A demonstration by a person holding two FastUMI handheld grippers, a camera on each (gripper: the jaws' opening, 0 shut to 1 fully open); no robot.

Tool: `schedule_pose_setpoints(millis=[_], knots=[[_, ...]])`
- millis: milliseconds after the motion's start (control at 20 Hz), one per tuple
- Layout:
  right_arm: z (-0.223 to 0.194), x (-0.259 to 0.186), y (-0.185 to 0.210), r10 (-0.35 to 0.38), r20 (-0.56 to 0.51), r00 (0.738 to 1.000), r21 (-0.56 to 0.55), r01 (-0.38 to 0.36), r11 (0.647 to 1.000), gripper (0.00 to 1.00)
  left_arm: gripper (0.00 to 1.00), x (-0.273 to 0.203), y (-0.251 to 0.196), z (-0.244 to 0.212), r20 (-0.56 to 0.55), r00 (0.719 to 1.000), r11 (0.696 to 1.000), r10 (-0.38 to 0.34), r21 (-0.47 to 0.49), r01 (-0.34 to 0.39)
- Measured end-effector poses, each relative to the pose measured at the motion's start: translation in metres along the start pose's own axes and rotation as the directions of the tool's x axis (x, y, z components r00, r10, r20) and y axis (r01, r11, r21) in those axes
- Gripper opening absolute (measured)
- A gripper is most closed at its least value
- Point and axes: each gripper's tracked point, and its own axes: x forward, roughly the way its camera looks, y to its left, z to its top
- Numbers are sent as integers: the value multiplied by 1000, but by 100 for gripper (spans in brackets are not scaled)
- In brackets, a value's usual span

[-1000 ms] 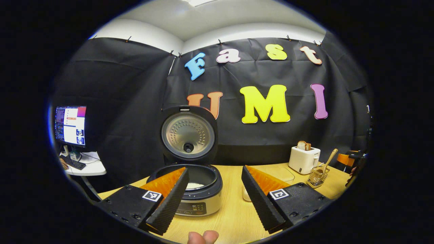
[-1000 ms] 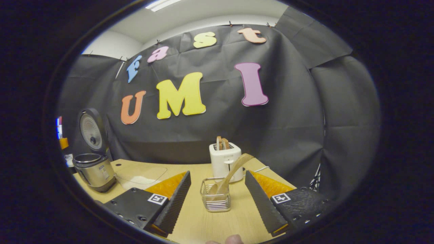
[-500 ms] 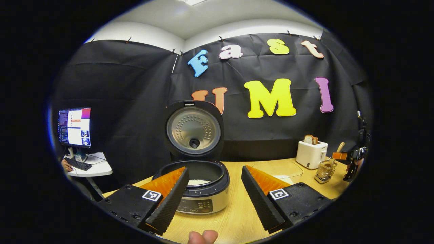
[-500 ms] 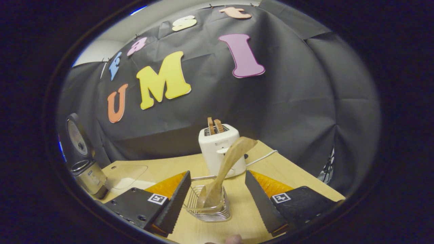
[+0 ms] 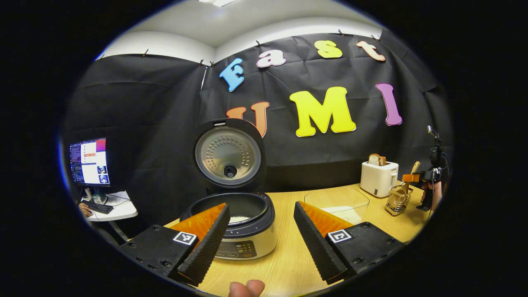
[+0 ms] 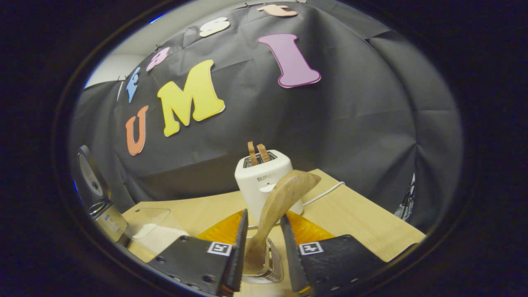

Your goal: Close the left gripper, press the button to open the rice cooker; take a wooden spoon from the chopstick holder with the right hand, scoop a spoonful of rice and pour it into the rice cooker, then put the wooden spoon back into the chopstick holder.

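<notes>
R claw (image 6: 262,251) narrowed around wooden spoon (image 6: 277,206) shaft, contact unclear; spoon stands tilted in chopstick holder (image 6: 264,272). Looks light, stiff, smooth wood: grip mid-shaft firmly. L claw (image 5: 260,237) open nr rice cooker (image 5: 243,225).

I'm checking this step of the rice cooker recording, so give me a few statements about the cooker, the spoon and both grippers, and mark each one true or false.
1. The rice cooker has its lid standing open. True.
2. The wooden spoon lies flat on the table. False: it stands in the chopstick holder, between the right gripper fingers.
3. The left gripper is shut. False: its fingers are wide apart.
4. Bread slices stick out of the white toaster. True.
5. The rice cooker's pot is empty. False: white rice shows inside.
</notes>
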Motion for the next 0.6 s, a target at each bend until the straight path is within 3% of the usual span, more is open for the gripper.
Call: schedule_pose_setpoints(millis=[100, 250, 300, 400, 600], knots=[[1, -2, 2, 7, 1, 1000, 4, -7, 1000, 24, 99, 0, 1, 2, 6, 1000, 1000, 1, -2, -1], [6, -2, 12, 47, 13, 999, 38, -47, 998, 12, 99, -1, 4, 2, 9, 1000, 1000, 5, -16, -5], [7, -3, 13, 45, 8, 999, 22, -45, 999, 1, 99, -1, 5, 3, 11, 1000, 1000, 7, -22, -6], [8, -8, 19, 46, 17, 999, -2, -46, 999, 1, 95, -1, 8, 2, 12, 1000, 999, 9, -33, -8], [34, -19, 26, 35, 85, 996, -22, -33, 999, 1, 99, -3, 8, -3, -2, 1000, 998, -8, -62, 8]])
